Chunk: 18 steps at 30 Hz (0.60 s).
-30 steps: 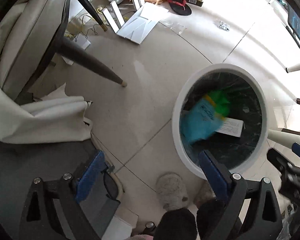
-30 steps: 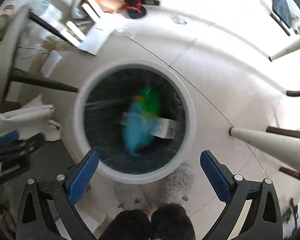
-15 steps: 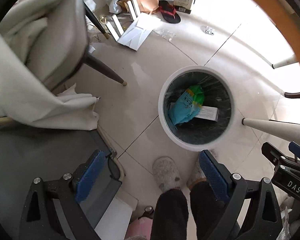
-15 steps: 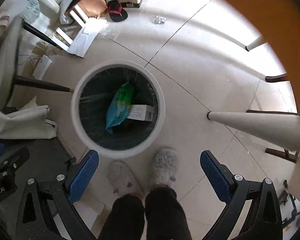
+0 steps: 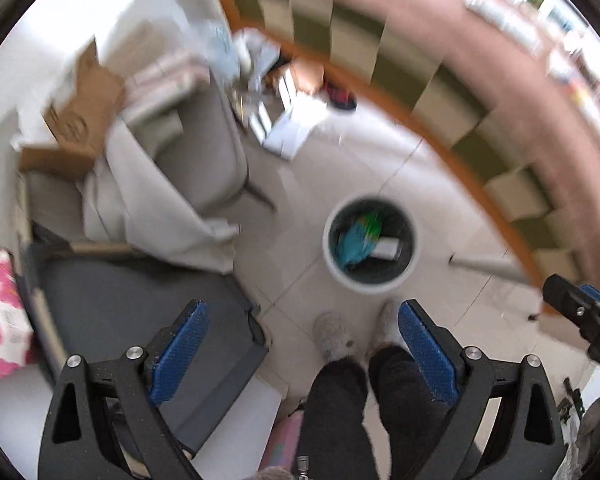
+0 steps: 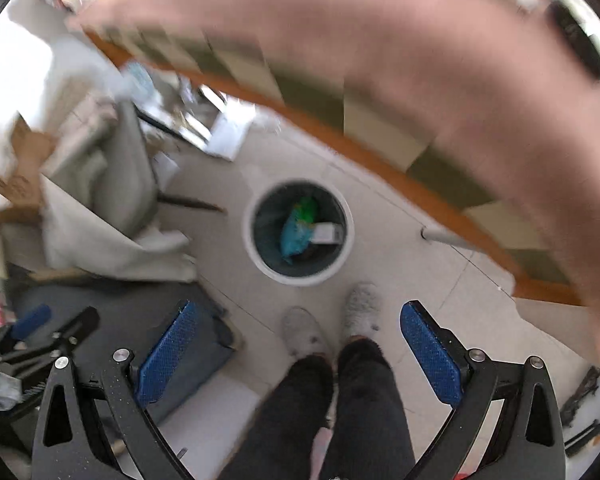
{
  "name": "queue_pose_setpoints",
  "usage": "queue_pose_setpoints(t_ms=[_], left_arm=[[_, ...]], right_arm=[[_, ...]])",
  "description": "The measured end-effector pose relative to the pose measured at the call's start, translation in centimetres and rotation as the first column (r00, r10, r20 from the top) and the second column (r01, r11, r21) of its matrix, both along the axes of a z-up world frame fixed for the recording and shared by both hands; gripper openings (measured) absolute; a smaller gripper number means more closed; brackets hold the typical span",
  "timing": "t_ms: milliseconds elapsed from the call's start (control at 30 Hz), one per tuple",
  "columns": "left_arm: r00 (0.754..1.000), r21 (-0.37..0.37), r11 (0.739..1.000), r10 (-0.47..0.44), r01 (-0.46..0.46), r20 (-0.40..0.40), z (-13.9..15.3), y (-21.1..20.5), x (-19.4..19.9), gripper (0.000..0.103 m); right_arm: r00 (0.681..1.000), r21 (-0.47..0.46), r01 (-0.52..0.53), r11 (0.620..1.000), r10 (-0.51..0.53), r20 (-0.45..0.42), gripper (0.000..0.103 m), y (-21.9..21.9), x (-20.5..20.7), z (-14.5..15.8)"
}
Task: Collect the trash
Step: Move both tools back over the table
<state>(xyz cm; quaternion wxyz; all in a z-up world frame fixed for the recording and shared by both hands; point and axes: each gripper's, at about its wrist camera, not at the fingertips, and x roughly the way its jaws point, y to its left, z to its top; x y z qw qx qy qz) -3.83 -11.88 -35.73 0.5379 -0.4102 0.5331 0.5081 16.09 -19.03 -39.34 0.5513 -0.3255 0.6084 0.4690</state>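
Observation:
A round white trash bin (image 5: pixel 370 286) with a dark liner stands on the tiled floor far below; it also shows in the right wrist view (image 6: pixel 298 278). Inside lie a blue-green packet (image 5: pixel 358 240) and a white box (image 5: pixel 386 248); the right wrist view shows the packet (image 6: pixel 298 232) and the box (image 6: pixel 327 233) too. My left gripper (image 5: pixel 304 354) is open and empty, high above the floor. My right gripper (image 6: pixel 300 354) is open and empty, at about the same height. Both views are motion-blurred.
A table edge with a pink cloth and checked border (image 5: pixel 440 92) arcs across the top right, also in the right wrist view (image 6: pixel 380 120). A chair draped in grey cloth (image 5: pixel 196 160) and a cardboard box (image 5: pixel 80 116) stand left. The person's slippered feet (image 5: pixel 334 338) are near the bin.
Both grippers have risen well away from the bin, which now looks much smaller. The tabletop edge has come into view at the top. The jaws stayed open.

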Motion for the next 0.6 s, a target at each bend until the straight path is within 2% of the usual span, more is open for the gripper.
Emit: queue_pose_setpoints(t_ms=[133, 200, 267, 367, 467, 600], left_arm=[[1.0, 0.088, 0.996, -0.004, 0.002, 0.028, 5.9, 2.0, 3.7, 0.097], [0.999, 0.109, 0.994, -0.008, 0.004, 0.035, 7.7, 3.2, 6.5, 0.097], [0.999, 0.11, 0.994, -0.024, 0.019, 0.044, 8.4, 4.4, 9.3, 0.097], [0.998, 0.09, 0.996, -0.034, 0.029, 0.05, 8.2, 6.4, 13.6, 0.097], [1.0, 0.037, 0.999, -0.004, 0.003, 0.031, 6.8, 8.4, 17.5, 0.097], [1.0, -0.047, 0.999, 0.026, -0.027, -0.006, 4.3, 10.6, 21.8, 0.097]], right_arm=[[0.996, 0.089, 0.079, 0.993, -0.082, 0.038, 0.103, 1.7, 4.8, 8.0], [0.988, 0.107, 0.125, 0.986, -0.134, 0.082, 0.103, 2.4, 8.0, 10.7], [0.973, 0.11, 0.19, 0.976, -0.202, 0.11, 0.103, 2.7, 12.0, 12.1], [0.946, 0.067, 0.297, 0.953, -0.303, 0.114, 0.103, 3.3, 18.6, 11.5], [0.919, 0.003, 0.38, 0.925, -0.377, 0.114, 0.103, 4.4, 24.7, 8.4], [0.897, -0.056, 0.441, 0.896, -0.438, 0.06, 0.103, 6.6, 29.2, 4.3]])
